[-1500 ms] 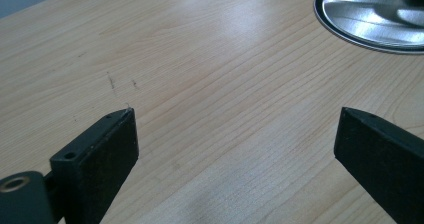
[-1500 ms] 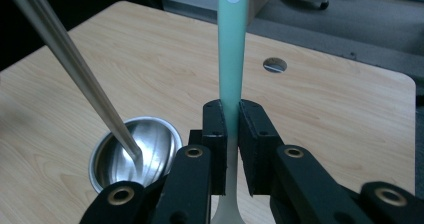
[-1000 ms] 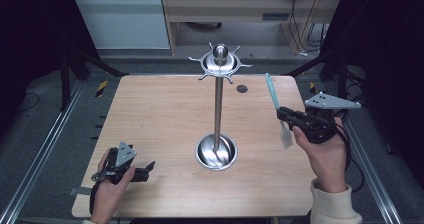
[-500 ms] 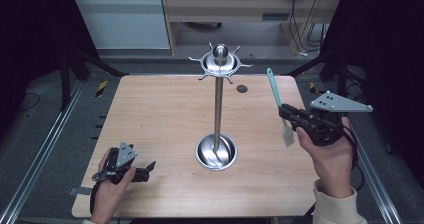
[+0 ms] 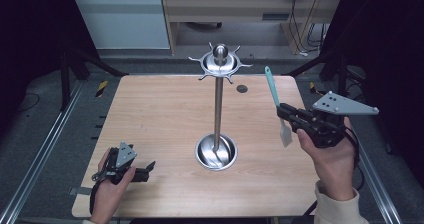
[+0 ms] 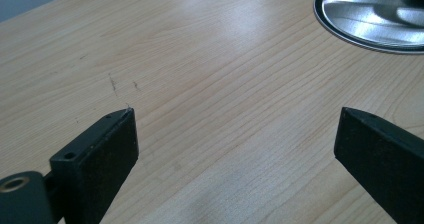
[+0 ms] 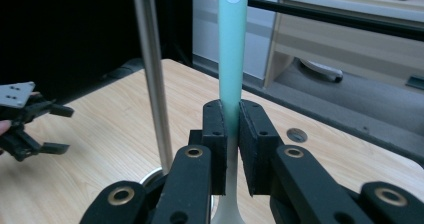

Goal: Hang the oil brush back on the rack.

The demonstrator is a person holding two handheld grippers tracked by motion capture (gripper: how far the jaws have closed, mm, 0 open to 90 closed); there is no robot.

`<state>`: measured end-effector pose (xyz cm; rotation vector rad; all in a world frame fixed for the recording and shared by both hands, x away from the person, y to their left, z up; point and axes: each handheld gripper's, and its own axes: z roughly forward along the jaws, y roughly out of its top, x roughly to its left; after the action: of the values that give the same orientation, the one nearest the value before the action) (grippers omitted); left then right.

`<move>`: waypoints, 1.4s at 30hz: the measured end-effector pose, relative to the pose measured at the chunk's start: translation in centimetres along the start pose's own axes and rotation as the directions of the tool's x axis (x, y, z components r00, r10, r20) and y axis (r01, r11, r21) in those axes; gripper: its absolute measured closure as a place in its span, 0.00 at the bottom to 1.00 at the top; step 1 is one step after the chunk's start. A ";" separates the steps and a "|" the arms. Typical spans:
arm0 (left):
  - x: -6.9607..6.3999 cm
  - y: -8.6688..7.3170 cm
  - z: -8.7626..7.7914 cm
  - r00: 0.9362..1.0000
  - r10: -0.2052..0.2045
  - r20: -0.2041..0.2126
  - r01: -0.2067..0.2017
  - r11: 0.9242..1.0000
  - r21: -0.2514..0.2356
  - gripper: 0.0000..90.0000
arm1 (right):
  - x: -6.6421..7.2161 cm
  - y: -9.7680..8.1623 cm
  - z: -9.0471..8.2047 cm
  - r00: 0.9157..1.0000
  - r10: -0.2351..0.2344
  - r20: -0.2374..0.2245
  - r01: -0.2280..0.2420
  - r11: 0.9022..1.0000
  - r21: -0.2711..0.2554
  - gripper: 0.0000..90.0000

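Teal-handled spatula [image 7: 233, 49] with unreadable white lettering clamped in right gripper [image 7: 231, 134] fingers, left gripper [image 6: 235, 149] fingers spread wide, empty

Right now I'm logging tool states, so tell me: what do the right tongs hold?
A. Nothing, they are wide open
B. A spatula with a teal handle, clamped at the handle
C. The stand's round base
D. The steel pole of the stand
B: in the right gripper view the right tongs are shut on the teal handle of the spatula, with the stand's pole apart beside it.
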<state>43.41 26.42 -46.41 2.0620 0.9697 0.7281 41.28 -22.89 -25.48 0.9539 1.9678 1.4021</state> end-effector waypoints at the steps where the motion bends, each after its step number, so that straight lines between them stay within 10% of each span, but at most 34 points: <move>1: 0.0 0.0 0.0 1.000 0.000 0.000 0.000 1.000 0.000 0.04 | 0.1 0.1 0.0 1.000 -0.007 -0.004 0.007 1.000 -0.002 0.92; 16: 0.0 0.0 0.0 1.000 0.005 0.000 -0.005 1.000 0.003 0.04 | 1.5 0.6 -0.2 0.999 -0.033 -0.041 0.032 0.999 -0.040 0.92; 30: 0.0 -0.1 -0.1 1.000 0.001 -0.006 -0.001 1.000 0.003 0.04 | 7.1 0.9 -0.5 0.997 -0.073 -0.011 0.071 0.993 -0.098 0.92; 42: 0.0 0.0 0.0 1.000 0.004 -0.004 -0.004 1.000 0.004 0.04 | 8.0 0.3 0.3 0.997 -0.076 -0.001 0.075 0.993 -0.087 0.92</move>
<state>43.35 26.43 -46.44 2.0672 0.9708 0.7330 36.72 -16.34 -25.48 0.8295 1.9097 1.4361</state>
